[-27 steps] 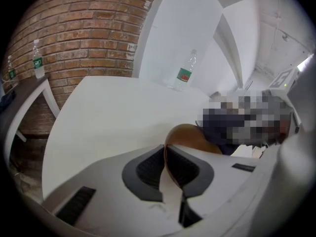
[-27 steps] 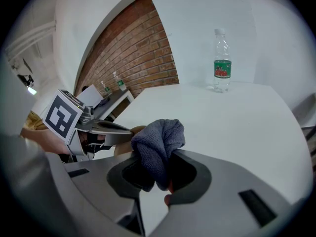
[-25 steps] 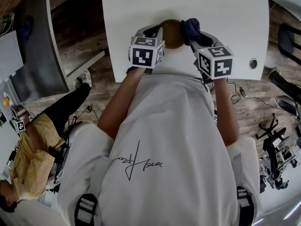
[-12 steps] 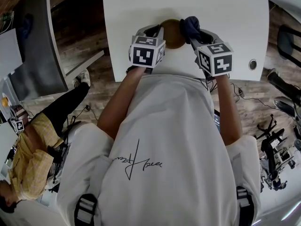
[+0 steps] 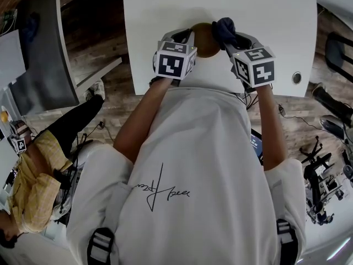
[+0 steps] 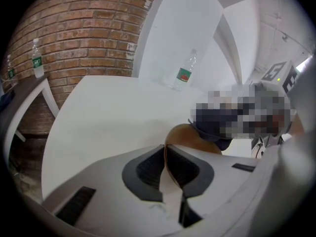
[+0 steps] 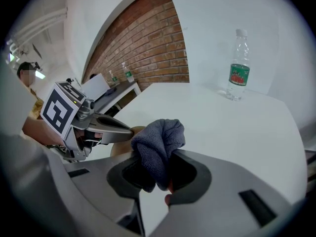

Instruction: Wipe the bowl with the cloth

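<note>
A brown bowl is held on its side near the front edge of the white table. My left gripper is shut on its thin rim; in the left gripper view the rim runs between the two pads. My right gripper is shut on a bunched dark blue-grey cloth. The cloth presses against the right side of the bowl. In the right gripper view the bowl shows tan behind the cloth, with the left gripper on it.
A clear water bottle with a green label stands at the far side of the table, also seen as the bottle from the left. A grey side table holds more bottles. A seated person is at the left.
Both grippers, bowl and cloth sit slightly farther right in the head view. Both holds are unchanged.
</note>
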`<state>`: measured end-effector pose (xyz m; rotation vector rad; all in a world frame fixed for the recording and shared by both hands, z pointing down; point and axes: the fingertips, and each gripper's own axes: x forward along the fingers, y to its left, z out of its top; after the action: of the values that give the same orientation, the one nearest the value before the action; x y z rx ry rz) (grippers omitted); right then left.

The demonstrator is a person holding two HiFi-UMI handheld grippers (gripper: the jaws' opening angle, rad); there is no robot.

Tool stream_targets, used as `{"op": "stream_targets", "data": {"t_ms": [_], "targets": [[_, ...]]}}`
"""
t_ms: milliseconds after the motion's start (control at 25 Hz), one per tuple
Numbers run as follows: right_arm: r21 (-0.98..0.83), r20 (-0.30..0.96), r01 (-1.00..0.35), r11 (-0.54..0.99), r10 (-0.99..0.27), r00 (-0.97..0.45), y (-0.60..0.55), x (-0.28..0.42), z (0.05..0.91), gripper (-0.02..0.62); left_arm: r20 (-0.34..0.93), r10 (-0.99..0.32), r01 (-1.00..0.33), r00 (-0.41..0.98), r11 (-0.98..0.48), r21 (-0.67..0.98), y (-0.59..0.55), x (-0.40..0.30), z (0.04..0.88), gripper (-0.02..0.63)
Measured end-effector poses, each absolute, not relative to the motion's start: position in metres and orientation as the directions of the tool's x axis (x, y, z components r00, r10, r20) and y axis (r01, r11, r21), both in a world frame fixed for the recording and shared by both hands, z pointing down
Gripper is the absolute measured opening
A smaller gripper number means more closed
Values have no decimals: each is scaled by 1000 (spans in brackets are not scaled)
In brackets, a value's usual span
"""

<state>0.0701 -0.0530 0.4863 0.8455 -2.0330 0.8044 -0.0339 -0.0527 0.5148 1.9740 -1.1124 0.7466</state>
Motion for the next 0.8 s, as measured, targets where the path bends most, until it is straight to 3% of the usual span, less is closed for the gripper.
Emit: {"op": "stream_targets", "data": {"t_ms": [800], "targets": [[-227, 843, -718, 658, -236, -483, -62, 57, 487, 83, 765, -451, -879, 460, -350, 323, -51, -33, 516, 12]]}}
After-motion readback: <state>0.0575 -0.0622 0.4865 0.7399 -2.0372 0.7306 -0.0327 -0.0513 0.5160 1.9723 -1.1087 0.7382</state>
